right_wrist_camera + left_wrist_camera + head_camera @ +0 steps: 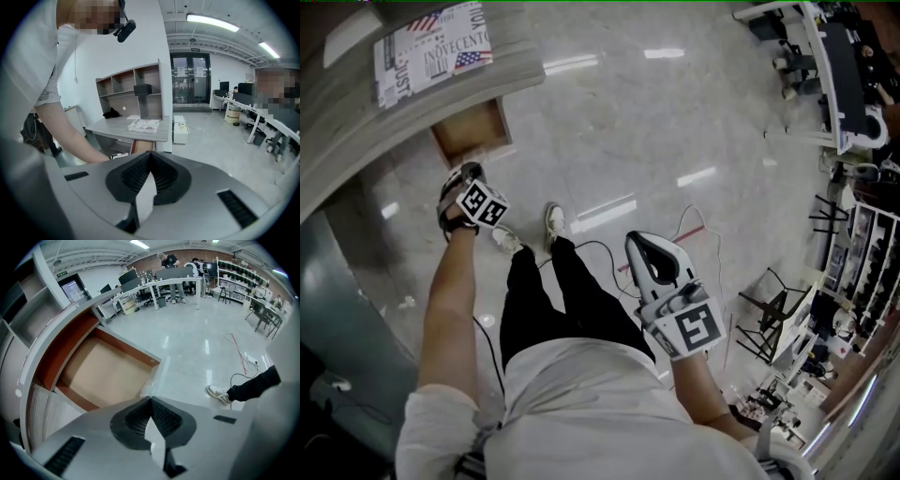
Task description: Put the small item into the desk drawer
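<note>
**Spotter:** Your left gripper (467,174) points steeply down, just by the front edge of the open desk drawer (472,134). Its jaws are pressed together tip to tip.

**Checker:** Agreed. In your left gripper view the closed tips sit at the drawer's front corner, and the pale wooden bottom shows beyond them. I cannot tell where the small item is. If anything is pinched between those jaws, it is too small to make out.

**Spotter:** Your right gripper (639,241) hangs in front of your waist, well apart from the drawer. Its jaws meet as well, with nothing between them.

**Checker:** The drawer is pulled out from under the grey desk (352,117), which has a printed paper (431,49) with flag motifs lying on top. Your shoes (554,223) stand on the glossy floor (619,122) near the drawer.
</note>
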Available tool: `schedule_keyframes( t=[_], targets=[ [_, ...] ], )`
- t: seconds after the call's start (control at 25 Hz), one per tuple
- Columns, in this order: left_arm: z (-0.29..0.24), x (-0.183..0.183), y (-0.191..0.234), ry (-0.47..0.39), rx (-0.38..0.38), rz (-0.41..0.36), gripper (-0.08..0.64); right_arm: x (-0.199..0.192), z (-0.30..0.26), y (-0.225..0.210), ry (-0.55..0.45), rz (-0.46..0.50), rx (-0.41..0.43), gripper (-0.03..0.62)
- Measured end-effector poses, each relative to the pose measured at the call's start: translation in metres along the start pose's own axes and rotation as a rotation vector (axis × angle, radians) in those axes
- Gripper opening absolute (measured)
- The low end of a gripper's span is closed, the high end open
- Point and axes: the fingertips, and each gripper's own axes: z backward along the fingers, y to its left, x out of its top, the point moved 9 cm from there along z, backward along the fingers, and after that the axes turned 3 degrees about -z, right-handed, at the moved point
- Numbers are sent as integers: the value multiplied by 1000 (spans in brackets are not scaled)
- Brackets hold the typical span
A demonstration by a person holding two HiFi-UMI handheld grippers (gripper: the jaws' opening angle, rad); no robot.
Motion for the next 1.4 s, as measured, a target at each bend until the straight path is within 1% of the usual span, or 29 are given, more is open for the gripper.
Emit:
schedule_keyframes(
  t=[0.12,0.32,0.48,0.56,0.72,0.88,1.0,1.04,1.08,1.16,1.2,1.4],
  targets=[
    [-2,2,2,1,-4,12,18,-2,1,-1,3,-8,-3,23],
    [-3,3,7,-5,-22,61,18,-5,0,0,9,-17,0,23],
    [-7,5,9,-13,-35,80,18,-7,-4,2,13,-22,4,23],
    [-9,4,10,-12,-49,107,18,-8,-5,2,14,-24,6,23],
    [-10,6,8,-6,-76,189,18,-11,-2,3,13,-25,7,23],
    [-9,9,8,-14,-90,225,20,-11,0,4,3,-20,9,23],
    [-4,10,10,-38,-93,243,21,-11,1,4,1,-16,15,23],
    [-3,11,11,-49,-95,248,26,-11,2,4,-2,-15,18,23],
    [-2,12,11,-58,-101,256,46,-11,1,4,-6,-14,22,23],
    [1,12,11,-68,-118,274,115,-9,0,5,-14,-5,31,23],
    [3,12,11,-71,-123,284,137,-7,0,6,-18,0,37,23],
    [26,3,8,-87,-101,298,155,-1,-1,20,-52,19,86,23]
  ],
)
